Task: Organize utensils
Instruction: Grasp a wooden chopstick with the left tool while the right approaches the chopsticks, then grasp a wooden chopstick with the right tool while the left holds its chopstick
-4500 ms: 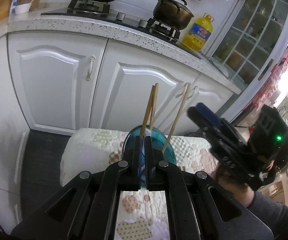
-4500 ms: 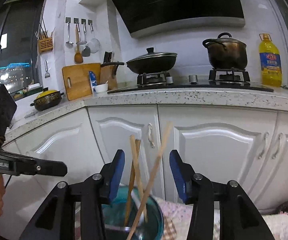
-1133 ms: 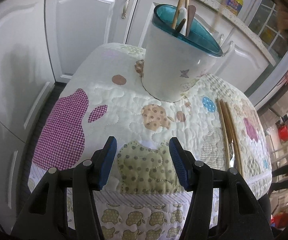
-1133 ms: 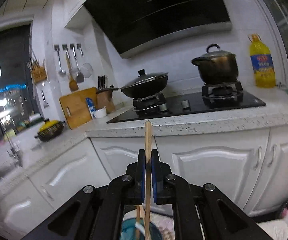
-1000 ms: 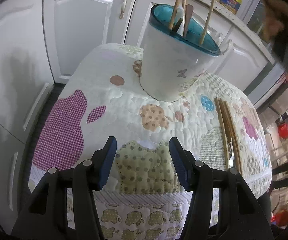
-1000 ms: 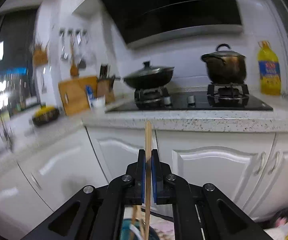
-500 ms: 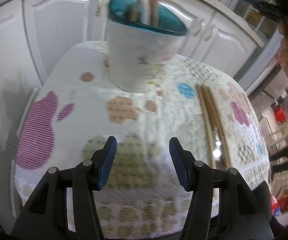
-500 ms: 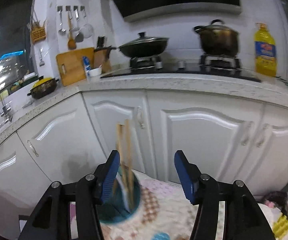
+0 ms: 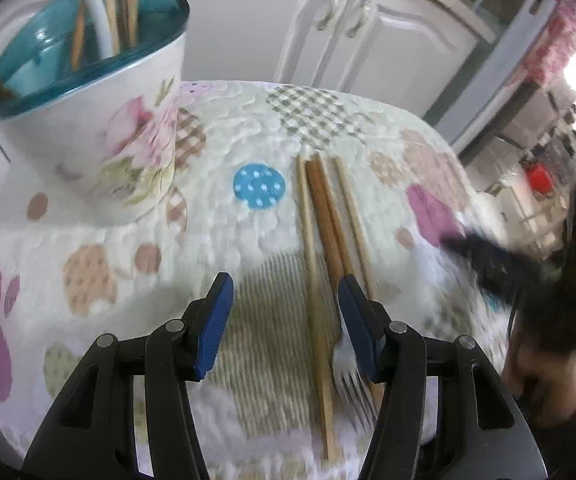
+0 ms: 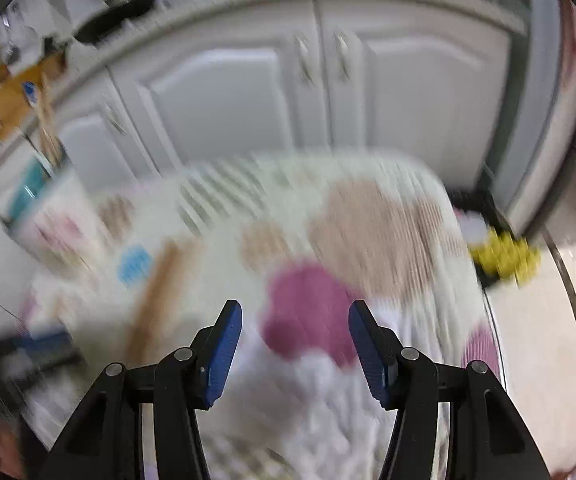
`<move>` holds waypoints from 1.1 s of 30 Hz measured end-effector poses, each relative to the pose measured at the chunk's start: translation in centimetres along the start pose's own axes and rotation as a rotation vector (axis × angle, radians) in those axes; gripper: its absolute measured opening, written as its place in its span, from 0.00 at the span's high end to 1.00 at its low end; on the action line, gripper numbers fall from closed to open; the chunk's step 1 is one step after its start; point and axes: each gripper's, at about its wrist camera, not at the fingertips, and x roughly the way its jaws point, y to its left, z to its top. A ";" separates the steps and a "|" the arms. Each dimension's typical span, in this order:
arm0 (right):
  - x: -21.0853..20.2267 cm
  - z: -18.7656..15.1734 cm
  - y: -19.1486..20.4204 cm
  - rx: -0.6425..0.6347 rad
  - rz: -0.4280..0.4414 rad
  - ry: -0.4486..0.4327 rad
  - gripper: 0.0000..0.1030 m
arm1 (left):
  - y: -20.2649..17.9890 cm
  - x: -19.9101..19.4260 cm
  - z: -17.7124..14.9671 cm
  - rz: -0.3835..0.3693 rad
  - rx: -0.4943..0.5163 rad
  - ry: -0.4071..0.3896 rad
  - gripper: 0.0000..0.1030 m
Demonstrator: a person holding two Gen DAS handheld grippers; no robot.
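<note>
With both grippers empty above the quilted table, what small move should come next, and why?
Probably lower the left gripper onto the loose chopsticks and close on one. Its open fingers already straddle the palest stick, while several sticks and a fork lie on the quilt, outside the holder. The right gripper is open too, but its view is blurred.

The floral holder [image 9: 100,120] blocks the quilted cloth [image 9: 248,128] at ten o'clock. Chopsticks [image 9: 320,216] and a fork [image 9: 348,368] lie from centre toward five. Between them, the cloth is bare and passable.
</note>
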 end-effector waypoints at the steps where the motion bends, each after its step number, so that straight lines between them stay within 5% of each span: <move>1: 0.8 -1.3 -0.6 0.010 -0.009 0.022 0.46 | 0.1 0.3 0.3 0.005 -0.005 0.001 0.47; 5: 0.5 -3.6 -0.3 -0.073 -0.037 -0.064 0.43 | -0.6 1.9 1.3 0.068 0.013 -0.005 0.47; 14: 0.9 -3.6 -0.2 -0.096 -0.017 -0.065 0.36 | -2.1 4.5 1.9 0.204 0.129 0.027 0.47; 18: 0.9 -3.7 0.0 -0.104 -0.018 -0.065 0.35 | -2.2 5.4 3.2 0.202 0.128 0.038 0.48; 22: 0.9 -3.1 0.3 -0.108 -0.007 -0.039 0.37 | -2.0 5.2 3.6 0.164 0.146 0.051 0.86; 30: 2.9 2.9 3.6 -0.064 0.234 0.055 0.59 | 0.7 3.2 1.5 0.075 0.154 0.063 0.96; 33: 4.7 4.0 5.1 -0.094 0.229 0.102 0.68 | 1.4 2.7 1.1 0.039 0.155 0.060 0.96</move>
